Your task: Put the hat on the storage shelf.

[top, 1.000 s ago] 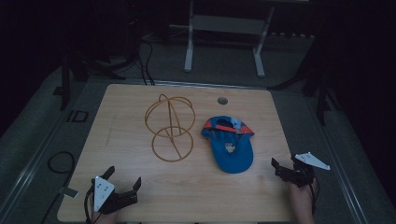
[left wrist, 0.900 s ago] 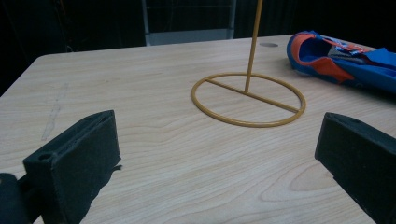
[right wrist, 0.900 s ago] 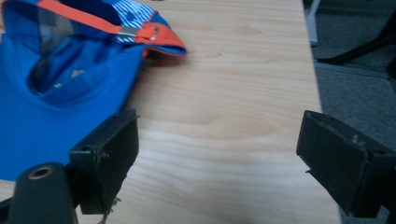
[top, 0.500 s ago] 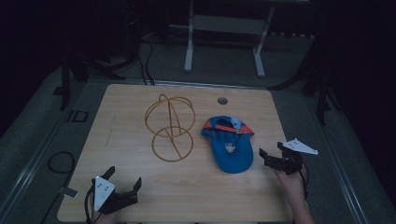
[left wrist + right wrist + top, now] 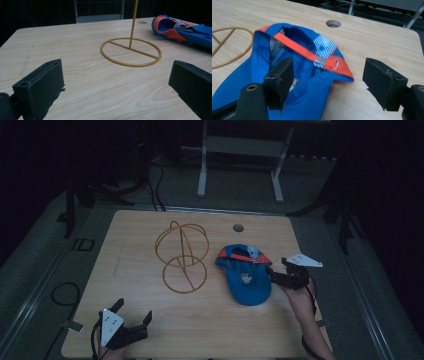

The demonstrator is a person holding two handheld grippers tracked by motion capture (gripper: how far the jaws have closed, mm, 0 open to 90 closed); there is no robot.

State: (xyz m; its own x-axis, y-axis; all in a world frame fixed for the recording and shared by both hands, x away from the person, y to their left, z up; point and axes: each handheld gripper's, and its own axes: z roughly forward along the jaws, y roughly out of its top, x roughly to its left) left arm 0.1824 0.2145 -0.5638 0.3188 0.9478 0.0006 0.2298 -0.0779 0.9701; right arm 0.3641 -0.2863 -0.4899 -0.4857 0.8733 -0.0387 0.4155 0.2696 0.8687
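Observation:
A blue cap (image 5: 246,272) with orange trim lies upside down on the wooden table (image 5: 145,232), right of centre. My right gripper (image 5: 272,274) is open at the cap's right edge; in the right gripper view its left jaw is over the blue cap (image 5: 294,65) and its right jaw is over bare wood, with the orange strap between them. My left gripper (image 5: 132,312) stands open near the table's front left edge, nothing between its jaws. A gold wire stand (image 5: 182,255) with a ring base (image 5: 131,51) stands at the table's centre, ahead of the left gripper.
A round cable hole (image 5: 238,227) sits in the table near its far edge. A white metal frame (image 5: 240,150) stands on the floor behind the table. A cable (image 5: 62,292) lies on the floor at the left.
My right gripper has moved left and forward from the table's right edge up to the cap's rim. The left gripper has stayed in place.

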